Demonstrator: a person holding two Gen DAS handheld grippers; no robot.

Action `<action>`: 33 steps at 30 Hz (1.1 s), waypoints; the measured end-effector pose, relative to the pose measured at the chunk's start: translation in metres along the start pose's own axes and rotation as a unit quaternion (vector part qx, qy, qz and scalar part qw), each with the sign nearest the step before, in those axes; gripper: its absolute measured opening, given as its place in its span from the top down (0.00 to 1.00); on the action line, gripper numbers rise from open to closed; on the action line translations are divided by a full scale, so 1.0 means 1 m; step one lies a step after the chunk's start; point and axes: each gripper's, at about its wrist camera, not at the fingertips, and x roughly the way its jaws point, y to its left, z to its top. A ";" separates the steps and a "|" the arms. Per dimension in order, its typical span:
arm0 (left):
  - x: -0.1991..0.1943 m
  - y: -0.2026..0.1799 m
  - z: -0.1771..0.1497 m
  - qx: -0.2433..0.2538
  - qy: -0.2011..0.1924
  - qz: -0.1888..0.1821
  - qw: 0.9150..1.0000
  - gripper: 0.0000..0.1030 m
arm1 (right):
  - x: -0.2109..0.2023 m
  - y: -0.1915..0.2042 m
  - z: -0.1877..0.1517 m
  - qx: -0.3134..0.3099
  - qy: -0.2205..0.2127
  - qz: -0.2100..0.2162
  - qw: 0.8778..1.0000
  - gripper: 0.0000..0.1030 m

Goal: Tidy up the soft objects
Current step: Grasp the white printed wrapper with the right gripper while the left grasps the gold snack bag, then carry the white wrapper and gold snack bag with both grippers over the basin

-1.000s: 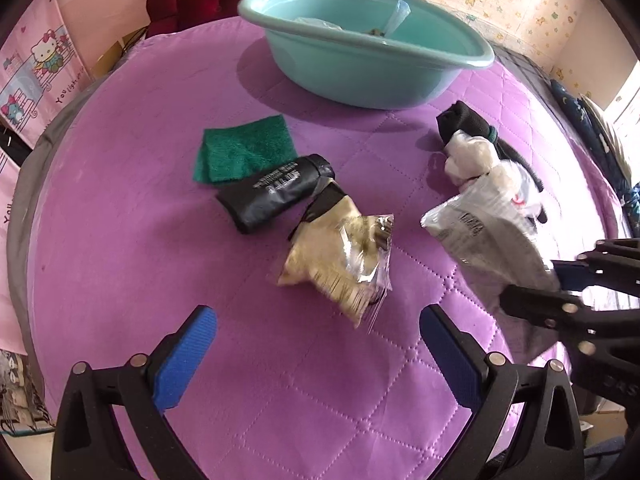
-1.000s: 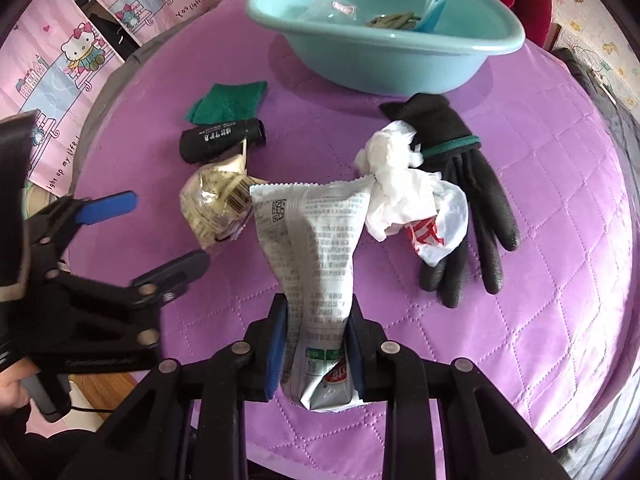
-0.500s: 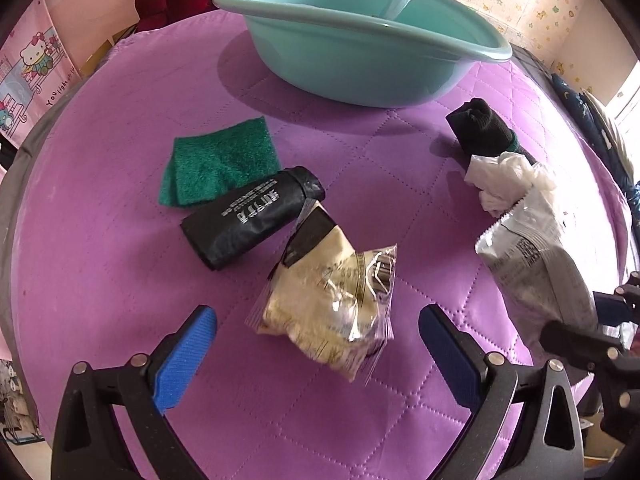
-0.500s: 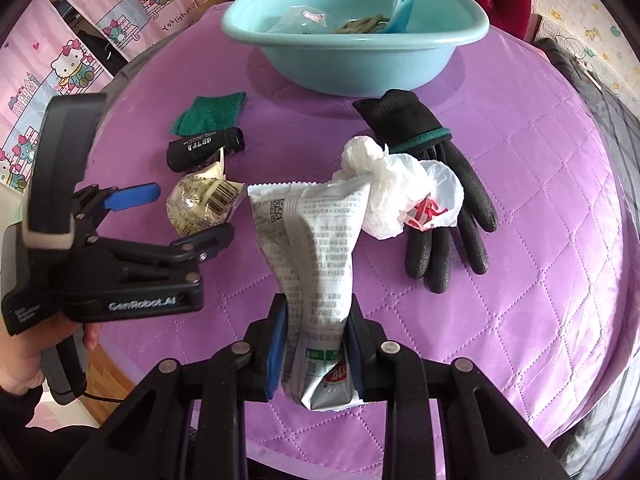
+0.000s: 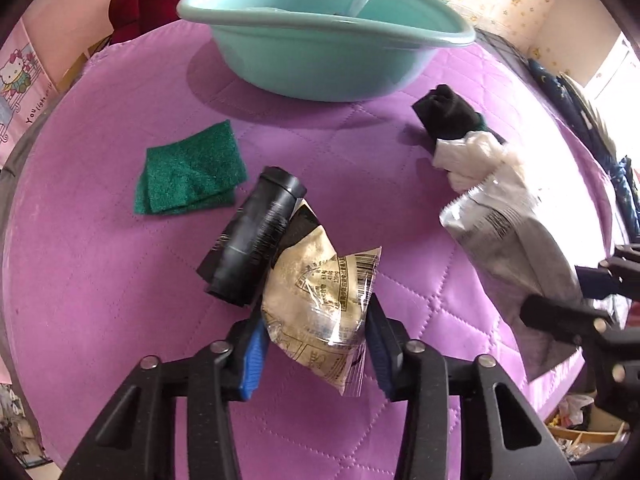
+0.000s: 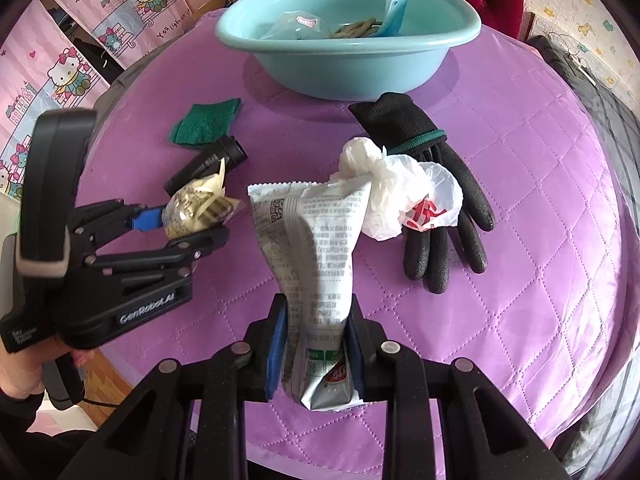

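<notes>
My left gripper (image 5: pixel 314 350) is shut on a clear food packet with pale contents (image 5: pixel 320 300), low over the purple quilted table; it also shows in the right wrist view (image 6: pixel 198 212). My right gripper (image 6: pixel 316 354) is shut on a silver printed pouch (image 6: pixel 320 248), held above the table; the pouch also shows in the left wrist view (image 5: pixel 504 232). A black roll (image 5: pixel 256 236), a green scouring pad (image 5: pixel 188 170), a black glove (image 6: pixel 432 168) and a crumpled white plastic bag (image 6: pixel 396 196) lie on the table.
A teal basin (image 6: pixel 348 40) stands at the back of the table and holds several small packets. The table cover (image 6: pixel 540 200) drops off at the right and near edges. A dark red chair (image 5: pixel 152 0) stands behind the basin.
My left gripper has moved forward and closed on the food packet, which was lying free before. The right gripper still holds the silver pouch.
</notes>
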 end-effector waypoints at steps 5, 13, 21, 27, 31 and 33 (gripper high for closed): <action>-0.008 0.001 -0.006 -0.004 -0.004 -0.004 1.000 0.56 | -0.008 0.003 -0.003 -0.005 -0.007 0.001 1.000 0.72; -0.021 -0.001 -0.021 -0.003 -0.012 -0.009 1.000 0.56 | -0.026 0.009 -0.009 -0.016 -0.021 -0.002 1.000 0.72; -0.040 -0.006 -0.038 0.003 -0.028 -0.009 1.000 0.56 | -0.042 0.013 -0.012 -0.026 -0.033 -0.009 0.999 0.72; -0.057 -0.008 -0.042 0.002 -0.038 -0.007 0.999 0.56 | -0.051 0.015 -0.009 -0.026 -0.040 -0.014 0.999 0.72; -0.065 -0.008 -0.042 0.001 -0.044 -0.005 0.999 0.56 | -0.057 0.015 -0.007 -0.026 -0.049 -0.017 0.998 0.72; -0.070 -0.008 -0.041 0.000 -0.049 -0.006 0.999 0.56 | -0.061 0.015 -0.006 -0.027 -0.054 -0.019 0.998 0.72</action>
